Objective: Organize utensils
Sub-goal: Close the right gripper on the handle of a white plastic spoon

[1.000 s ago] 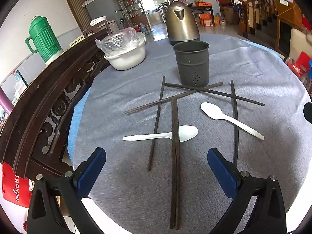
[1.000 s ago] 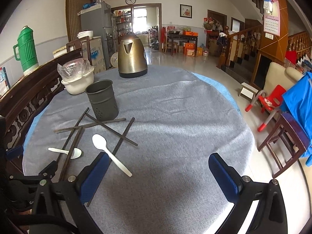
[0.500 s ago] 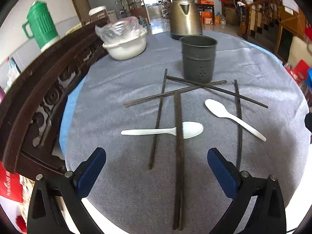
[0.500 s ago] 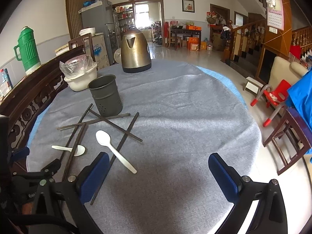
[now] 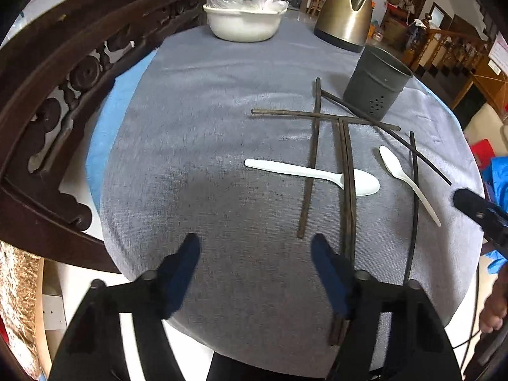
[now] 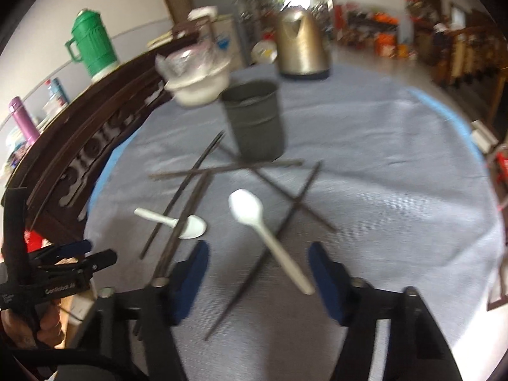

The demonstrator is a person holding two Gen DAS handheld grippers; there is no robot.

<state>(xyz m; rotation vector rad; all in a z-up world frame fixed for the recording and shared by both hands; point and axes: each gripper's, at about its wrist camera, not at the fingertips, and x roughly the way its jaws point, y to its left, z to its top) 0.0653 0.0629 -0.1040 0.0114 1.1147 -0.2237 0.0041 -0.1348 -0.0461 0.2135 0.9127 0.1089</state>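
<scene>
Both jaws have just been closing; the left gripper and right gripper are empty, part open. Crossed chopsticks over the white spoon may be dragged if it is lifted first.

Carved dark wooden bench back, tiled floor

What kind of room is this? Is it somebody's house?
Probably a home's dining area: a round table with a grey cloth, a brass-coloured electric kettle, a green plastic thermos jug and a wooden staircase railing behind.

Chopsticks, spoons scattered beside holder
</scene>
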